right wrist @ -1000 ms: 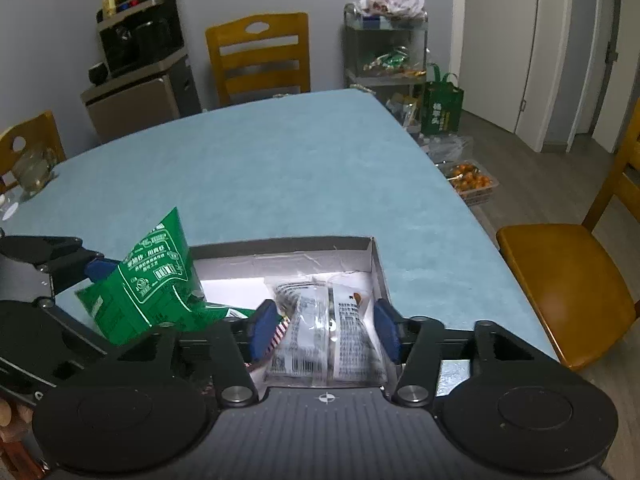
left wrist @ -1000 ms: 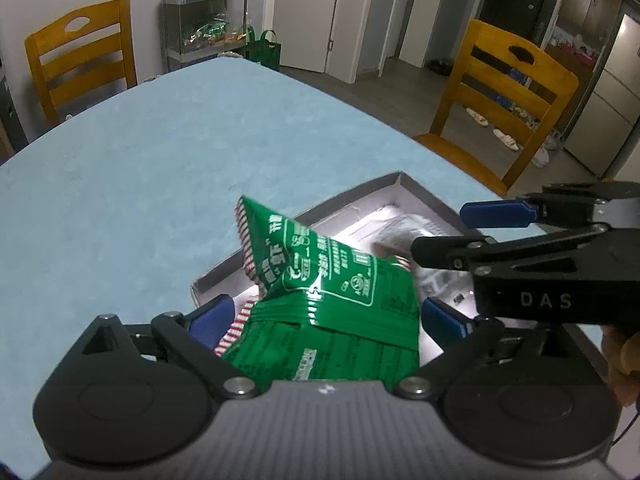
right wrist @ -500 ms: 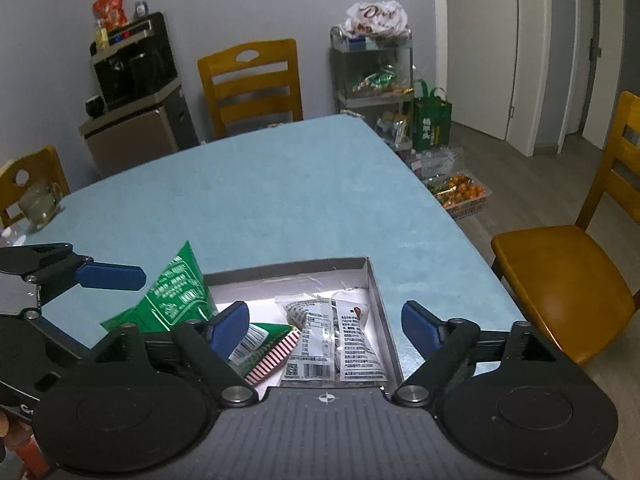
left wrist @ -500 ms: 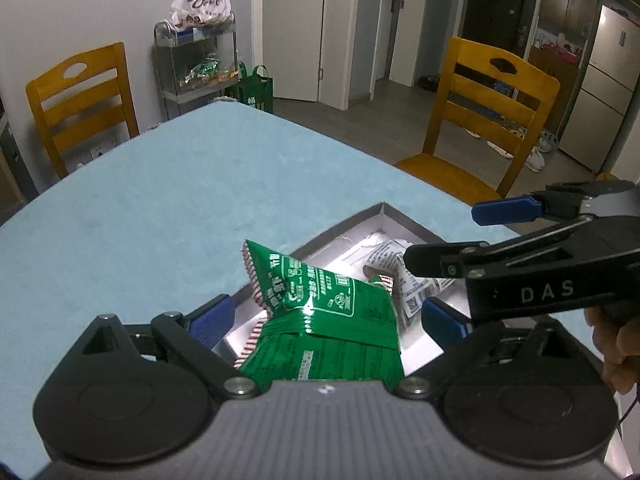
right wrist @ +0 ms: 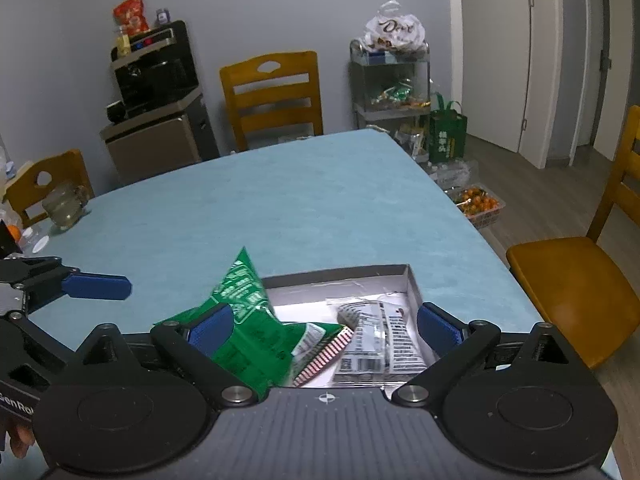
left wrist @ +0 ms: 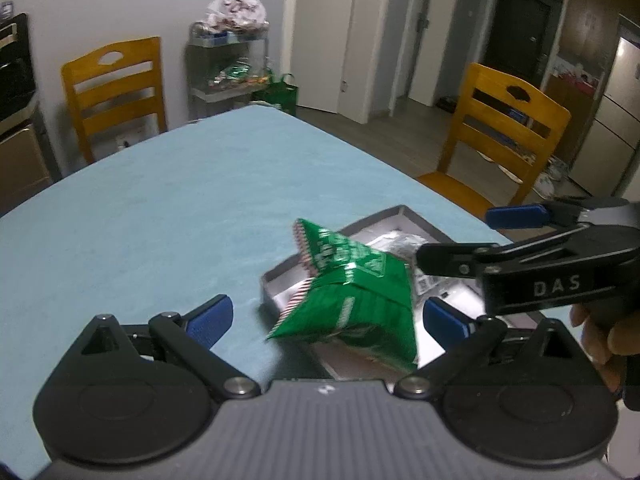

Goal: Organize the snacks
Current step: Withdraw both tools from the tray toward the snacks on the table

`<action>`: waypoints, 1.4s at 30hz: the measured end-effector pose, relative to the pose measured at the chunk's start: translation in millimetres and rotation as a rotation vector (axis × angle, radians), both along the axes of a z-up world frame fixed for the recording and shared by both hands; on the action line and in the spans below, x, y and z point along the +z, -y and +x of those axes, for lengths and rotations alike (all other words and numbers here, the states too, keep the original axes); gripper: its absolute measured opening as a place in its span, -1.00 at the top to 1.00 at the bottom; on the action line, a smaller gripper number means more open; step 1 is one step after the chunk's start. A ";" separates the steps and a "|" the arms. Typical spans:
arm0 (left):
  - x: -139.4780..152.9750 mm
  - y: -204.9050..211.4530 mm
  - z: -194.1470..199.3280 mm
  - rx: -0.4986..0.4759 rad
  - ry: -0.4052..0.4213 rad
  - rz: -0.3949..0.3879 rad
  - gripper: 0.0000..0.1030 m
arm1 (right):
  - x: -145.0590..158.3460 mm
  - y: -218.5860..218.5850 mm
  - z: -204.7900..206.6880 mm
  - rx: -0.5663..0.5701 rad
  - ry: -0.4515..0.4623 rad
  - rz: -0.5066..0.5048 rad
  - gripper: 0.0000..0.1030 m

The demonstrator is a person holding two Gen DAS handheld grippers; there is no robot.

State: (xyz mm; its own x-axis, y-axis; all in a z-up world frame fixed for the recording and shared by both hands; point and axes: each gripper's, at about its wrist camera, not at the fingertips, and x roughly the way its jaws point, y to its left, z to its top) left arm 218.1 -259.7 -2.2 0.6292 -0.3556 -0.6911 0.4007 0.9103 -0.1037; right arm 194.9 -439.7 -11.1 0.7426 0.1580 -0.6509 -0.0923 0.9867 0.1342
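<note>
Your green snack bag [left wrist: 352,300] slumps over the grey box's [right wrist: 412,280] nine-o'clock wall. Both the left gripper [left wrist: 326,316] and right gripper [right wrist: 320,326] stand spread, the right's jaws opening (nothing pinched). It looks light, crinkly, slippery: take its sealed striped edge.

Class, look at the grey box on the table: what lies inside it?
Inside the box: a green snack bag leaning over its left wall, and grey-white packets. Whatever lies under them is covered.
</note>
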 end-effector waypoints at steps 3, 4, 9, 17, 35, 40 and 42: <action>4.8 -16.1 -7.3 0.044 0.005 -0.003 -0.99 | 2.6 -7.2 -3.2 0.017 0.003 -0.007 -0.96; 6.3 -21.2 -9.8 0.057 0.008 -0.005 -0.99 | 3.5 -10.3 -4.3 0.022 0.004 -0.008 -0.96; 10.4 -49.9 -23.4 0.117 0.000 -0.016 -0.99 | 6.6 -27.0 -8.8 0.055 0.005 0.001 -0.99; 6.7 -99.1 -57.3 0.209 -0.023 -0.033 -1.00 | 11.5 -59.1 -13.2 0.132 0.007 0.005 -0.99; -23.3 -165.6 -140.7 0.306 -0.105 -0.010 -1.00 | 3.8 -149.2 -35.8 0.343 -0.008 -0.055 -0.99; -34.0 -164.9 -151.7 0.285 -0.125 -0.011 -1.00 | -2.3 -161.5 -42.5 0.371 -0.036 -0.061 -0.99; -38.8 -161.3 -158.4 0.255 -0.128 -0.007 -1.00 | -5.0 -164.9 -45.2 0.378 -0.043 -0.069 -0.99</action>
State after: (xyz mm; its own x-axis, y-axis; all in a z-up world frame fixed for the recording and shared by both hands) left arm 59.8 -98.4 -41.0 0.6070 -0.2022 -0.7686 0.1423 0.9791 -0.1452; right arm 149.8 -274.8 -16.2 0.6118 0.3702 -0.6991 -0.4469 0.8909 0.0807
